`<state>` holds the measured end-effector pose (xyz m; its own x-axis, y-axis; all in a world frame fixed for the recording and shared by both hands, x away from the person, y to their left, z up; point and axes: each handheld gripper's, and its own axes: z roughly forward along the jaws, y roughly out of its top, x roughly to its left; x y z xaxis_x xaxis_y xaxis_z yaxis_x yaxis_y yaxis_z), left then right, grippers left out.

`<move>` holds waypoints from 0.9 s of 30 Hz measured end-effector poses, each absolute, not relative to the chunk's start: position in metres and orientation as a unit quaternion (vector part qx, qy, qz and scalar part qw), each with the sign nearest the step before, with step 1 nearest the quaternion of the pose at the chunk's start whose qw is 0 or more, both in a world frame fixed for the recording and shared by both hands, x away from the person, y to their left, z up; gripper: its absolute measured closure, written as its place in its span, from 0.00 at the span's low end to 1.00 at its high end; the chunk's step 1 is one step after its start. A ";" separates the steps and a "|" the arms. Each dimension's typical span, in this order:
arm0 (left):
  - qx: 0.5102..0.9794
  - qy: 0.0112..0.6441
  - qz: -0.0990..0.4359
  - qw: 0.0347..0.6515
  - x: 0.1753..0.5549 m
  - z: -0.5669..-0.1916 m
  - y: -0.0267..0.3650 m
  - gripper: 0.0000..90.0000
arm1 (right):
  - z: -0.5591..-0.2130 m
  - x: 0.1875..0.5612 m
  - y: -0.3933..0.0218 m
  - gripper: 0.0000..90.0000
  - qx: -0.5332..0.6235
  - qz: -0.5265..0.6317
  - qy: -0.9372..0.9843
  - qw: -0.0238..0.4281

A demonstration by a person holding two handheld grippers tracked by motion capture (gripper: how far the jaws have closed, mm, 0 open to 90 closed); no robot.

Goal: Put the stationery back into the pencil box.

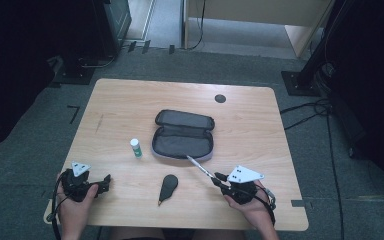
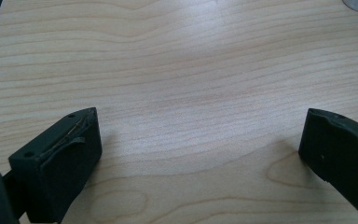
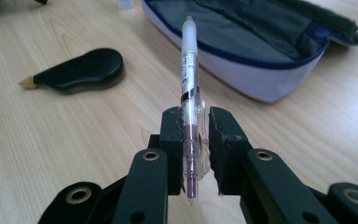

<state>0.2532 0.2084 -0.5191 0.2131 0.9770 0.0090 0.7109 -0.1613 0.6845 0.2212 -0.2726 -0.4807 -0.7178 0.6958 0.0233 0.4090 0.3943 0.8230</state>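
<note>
Left gripper (image 1: 105, 181) rests low near the table's front-left corner, jaws wide apart, nothing between them. Right gripper (image 1: 219, 179) at front-right, jaws clamped on a pen (image 3: 189, 88) (angled toward table centre). Both hands come in from the bottom edge.

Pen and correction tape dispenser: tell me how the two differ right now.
The pen is long, thin and clear-bodied with a white tip; the correction tape dispenser is squat, rounded and black with a small pale nose. The pen is clamped in the right gripper, lifted and pointing toward the open pencil case; the dispenser lies flat and untouched on the table. Both are stationery items beside the case.
</note>
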 end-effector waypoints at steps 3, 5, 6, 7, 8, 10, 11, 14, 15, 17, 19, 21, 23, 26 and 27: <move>0.725 0.582 0.234 0.284 0.253 -0.519 0.208 0.00 | -0.474 0.230 -0.269 0.85 0.334 0.436 0.819 0.169; 0.725 0.582 0.234 0.284 0.253 -0.519 0.208 0.00 | -0.471 0.236 -0.265 0.85 0.332 0.435 0.820 0.169; 0.725 0.582 0.234 0.284 0.253 -0.519 0.208 0.00 | -0.470 0.239 -0.264 0.85 0.331 0.435 0.820 0.169; 0.725 0.582 0.234 0.284 0.253 -0.519 0.208 0.00 | -0.469 0.244 -0.262 0.85 0.329 0.435 0.821 0.167; 0.725 0.582 0.234 0.284 0.253 -0.519 0.208 0.00 | -0.468 0.248 -0.260 0.85 0.329 0.434 0.822 0.165; 0.725 0.582 0.234 0.284 0.253 -0.519 0.208 0.00 | -0.466 0.256 -0.256 0.85 0.326 0.433 0.824 0.166; 0.725 0.582 0.234 0.284 0.253 -0.519 0.208 0.00 | -0.465 0.259 -0.254 0.85 0.324 0.432 0.825 0.166; 0.725 0.582 0.234 0.284 0.253 -0.519 0.208 0.00 | -0.460 0.271 -0.249 0.85 0.324 0.433 0.825 0.165; 0.725 0.582 0.234 0.284 0.253 -0.519 0.208 0.00 | -0.459 0.274 -0.247 0.85 0.325 0.432 0.825 0.164; 0.725 0.582 0.234 0.284 0.253 -0.519 0.208 0.00 | -0.457 0.282 -0.244 0.85 0.325 0.430 0.826 0.163; 0.725 0.582 0.234 0.284 0.253 -0.519 0.208 0.00 | -0.456 0.288 -0.241 0.85 0.328 0.427 0.827 0.162; 0.726 0.582 0.234 0.284 0.253 -0.519 0.208 0.00 | -0.456 0.294 -0.238 0.85 0.327 0.425 0.829 0.161; 0.725 0.582 0.234 0.284 0.253 -0.519 0.208 0.00 | -0.457 0.300 -0.234 0.85 0.330 0.422 0.829 0.158; 0.725 0.582 0.234 0.284 0.253 -0.519 0.208 0.00 | -0.459 0.308 -0.230 0.85 0.335 0.417 0.831 0.155; 0.725 0.582 0.234 0.284 0.253 -0.519 0.208 0.00 | -0.459 0.311 -0.228 0.85 0.334 0.415 0.832 0.155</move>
